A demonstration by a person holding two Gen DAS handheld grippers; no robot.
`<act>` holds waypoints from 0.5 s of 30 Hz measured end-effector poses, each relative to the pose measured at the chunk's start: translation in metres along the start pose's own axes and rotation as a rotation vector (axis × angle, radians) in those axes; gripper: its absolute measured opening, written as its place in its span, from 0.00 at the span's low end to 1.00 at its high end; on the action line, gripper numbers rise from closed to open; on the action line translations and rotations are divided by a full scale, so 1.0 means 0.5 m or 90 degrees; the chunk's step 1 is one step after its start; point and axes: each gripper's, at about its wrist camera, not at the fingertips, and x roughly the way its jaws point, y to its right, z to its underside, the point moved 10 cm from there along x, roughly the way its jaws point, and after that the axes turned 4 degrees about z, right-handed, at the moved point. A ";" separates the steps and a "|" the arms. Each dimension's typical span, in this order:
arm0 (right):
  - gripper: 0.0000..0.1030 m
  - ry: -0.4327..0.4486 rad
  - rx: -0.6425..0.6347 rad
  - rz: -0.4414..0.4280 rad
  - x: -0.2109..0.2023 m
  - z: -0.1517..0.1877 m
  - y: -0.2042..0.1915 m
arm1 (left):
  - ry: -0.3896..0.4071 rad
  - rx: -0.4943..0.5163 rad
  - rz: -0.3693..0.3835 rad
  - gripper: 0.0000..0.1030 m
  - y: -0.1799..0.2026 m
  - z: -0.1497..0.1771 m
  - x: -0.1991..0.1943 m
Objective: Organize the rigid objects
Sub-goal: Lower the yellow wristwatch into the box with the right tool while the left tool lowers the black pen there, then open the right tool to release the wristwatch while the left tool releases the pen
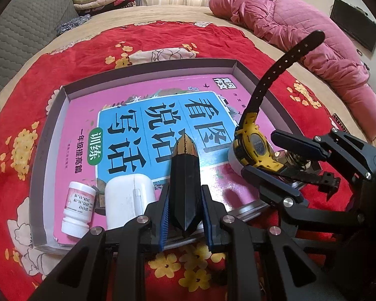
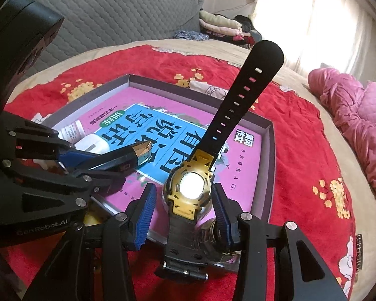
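A shallow grey box (image 1: 148,67) on the red floral blanket holds a pink and blue book (image 1: 137,115), a white pill bottle (image 1: 79,208) and a white rounded case (image 1: 127,200). My left gripper (image 1: 185,188) is shut on a black faceted object with a gold tip (image 1: 185,155), held over the box's near edge. A yellow and black watch (image 2: 188,188) sits on a round silver tin (image 2: 213,238) at the box's corner, strap sticking up. My right gripper (image 2: 183,188) stands around the watch with a gap at its left pad (image 2: 144,215), so it is open.
The box lies on a red blanket (image 1: 163,37) spread over a bed. A pink quilt (image 1: 300,25) is bunched at the far right, folded clothes (image 1: 100,0) are stacked at the back, and a grey padded cover (image 1: 25,25) lies at the left.
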 end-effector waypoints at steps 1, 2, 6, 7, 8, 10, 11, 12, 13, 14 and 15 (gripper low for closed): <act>0.48 0.000 0.001 -0.001 -0.001 0.000 0.000 | 0.000 -0.002 0.002 0.22 -0.001 0.000 0.000; 0.49 0.002 0.003 -0.002 -0.002 0.000 0.000 | 0.001 -0.004 0.003 0.22 -0.002 0.000 -0.001; 0.50 0.006 0.009 -0.004 -0.005 -0.003 0.002 | 0.003 -0.006 0.002 0.22 -0.004 0.000 -0.003; 0.50 0.007 0.010 -0.004 -0.005 -0.003 0.003 | 0.003 -0.007 0.002 0.22 -0.005 0.000 -0.003; 0.50 0.008 0.012 -0.004 -0.006 -0.004 0.004 | 0.004 -0.008 0.002 0.22 -0.005 0.001 -0.004; 0.52 0.012 0.016 -0.004 -0.009 -0.006 0.006 | 0.005 -0.010 0.001 0.22 -0.007 0.001 -0.006; 0.56 0.014 0.019 -0.005 -0.010 -0.007 0.007 | 0.005 -0.010 0.001 0.22 -0.008 0.001 -0.006; 0.57 0.016 0.022 -0.008 -0.011 -0.008 0.008 | 0.005 -0.011 0.001 0.22 -0.008 0.001 -0.007; 0.57 0.017 0.026 -0.010 -0.013 -0.008 0.010 | 0.005 -0.011 0.001 0.22 -0.007 0.002 -0.008; 0.58 0.019 0.029 -0.011 -0.014 -0.009 0.011 | 0.005 -0.010 0.001 0.22 -0.008 0.002 -0.009; 0.58 0.020 0.032 -0.011 -0.015 -0.010 0.012 | 0.006 -0.009 0.000 0.22 -0.008 0.002 -0.009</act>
